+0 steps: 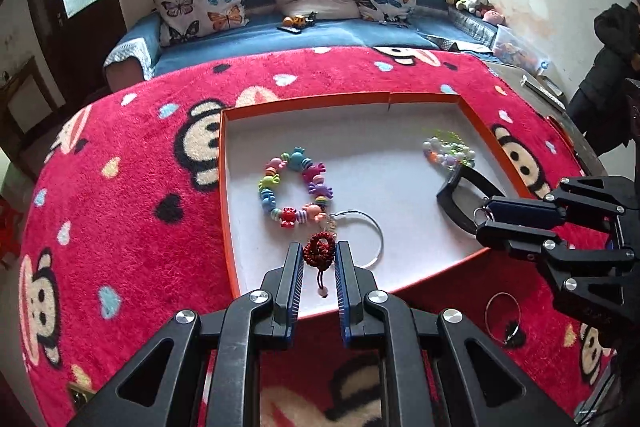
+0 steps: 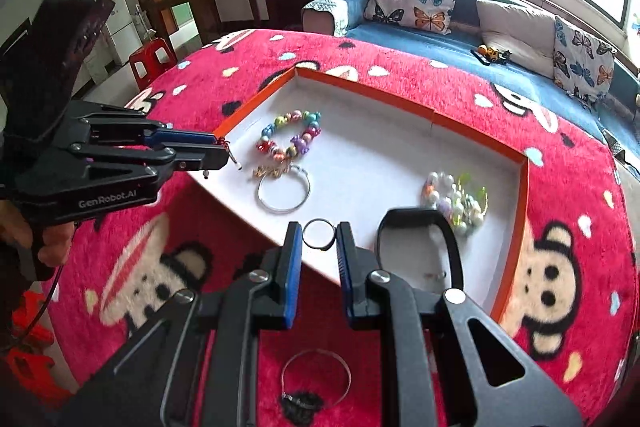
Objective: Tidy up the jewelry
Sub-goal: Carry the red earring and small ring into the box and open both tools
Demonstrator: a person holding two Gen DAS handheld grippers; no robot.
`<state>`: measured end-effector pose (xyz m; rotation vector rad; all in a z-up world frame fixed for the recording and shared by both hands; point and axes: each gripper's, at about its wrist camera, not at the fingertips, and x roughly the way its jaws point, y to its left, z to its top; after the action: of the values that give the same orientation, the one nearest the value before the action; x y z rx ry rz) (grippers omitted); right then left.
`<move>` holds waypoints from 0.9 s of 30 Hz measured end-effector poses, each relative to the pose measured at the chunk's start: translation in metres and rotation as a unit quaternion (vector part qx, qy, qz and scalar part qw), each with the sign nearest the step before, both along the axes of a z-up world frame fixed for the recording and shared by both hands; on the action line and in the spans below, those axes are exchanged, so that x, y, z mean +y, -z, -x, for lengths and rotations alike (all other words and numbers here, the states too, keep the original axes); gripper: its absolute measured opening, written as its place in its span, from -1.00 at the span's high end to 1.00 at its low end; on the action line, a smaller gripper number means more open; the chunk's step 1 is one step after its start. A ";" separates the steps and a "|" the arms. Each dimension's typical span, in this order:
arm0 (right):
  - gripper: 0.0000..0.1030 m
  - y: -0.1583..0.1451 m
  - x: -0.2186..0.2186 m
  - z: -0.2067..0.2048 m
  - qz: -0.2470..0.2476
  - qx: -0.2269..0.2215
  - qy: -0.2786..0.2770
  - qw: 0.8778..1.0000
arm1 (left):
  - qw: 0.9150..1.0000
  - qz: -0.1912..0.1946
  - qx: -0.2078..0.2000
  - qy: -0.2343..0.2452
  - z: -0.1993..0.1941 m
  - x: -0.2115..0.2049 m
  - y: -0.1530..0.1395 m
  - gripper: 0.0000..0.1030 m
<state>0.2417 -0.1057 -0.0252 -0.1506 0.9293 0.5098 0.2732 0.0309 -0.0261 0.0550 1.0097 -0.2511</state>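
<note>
My left gripper [image 1: 318,255] fingers pinch the dark red beaded bracelet [image 1: 319,250] and my right gripper [image 2: 318,237] fingers pinch a small ring [image 2: 318,234], both poised over the tray's [image 1: 304,109] near edge for release inside.

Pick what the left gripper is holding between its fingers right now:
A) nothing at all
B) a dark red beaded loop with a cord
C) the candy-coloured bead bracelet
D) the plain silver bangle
B: in the left wrist view the left gripper pinches the dark red beaded loop above the white tray, while the candy-coloured bead bracelet and silver bangle lie loose inside it.
</note>
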 end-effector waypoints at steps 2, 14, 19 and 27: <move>0.66 0.002 0.001 -0.006 -0.002 0.004 0.001 1.000 | 1.000 0.001 0.007 -0.002 -0.006 0.003 0.006 0.68; 0.66 0.028 0.010 -0.021 0.005 0.029 0.008 1.000 | 1.000 -0.008 0.028 -0.004 -0.024 0.007 0.032 0.68; 0.65 0.038 0.013 -0.027 0.011 0.039 0.009 0.999 | 0.999 -0.014 0.038 -0.006 -0.030 0.006 0.041 0.68; 0.65 0.045 0.014 -0.031 0.014 0.047 0.014 0.999 | 0.999 -0.014 0.044 -0.006 -0.035 0.005 0.048 0.67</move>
<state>0.2723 -0.0919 -0.0702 -0.1409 1.0298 0.4818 0.3082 0.0360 -0.0736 0.0647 1.1000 -0.2296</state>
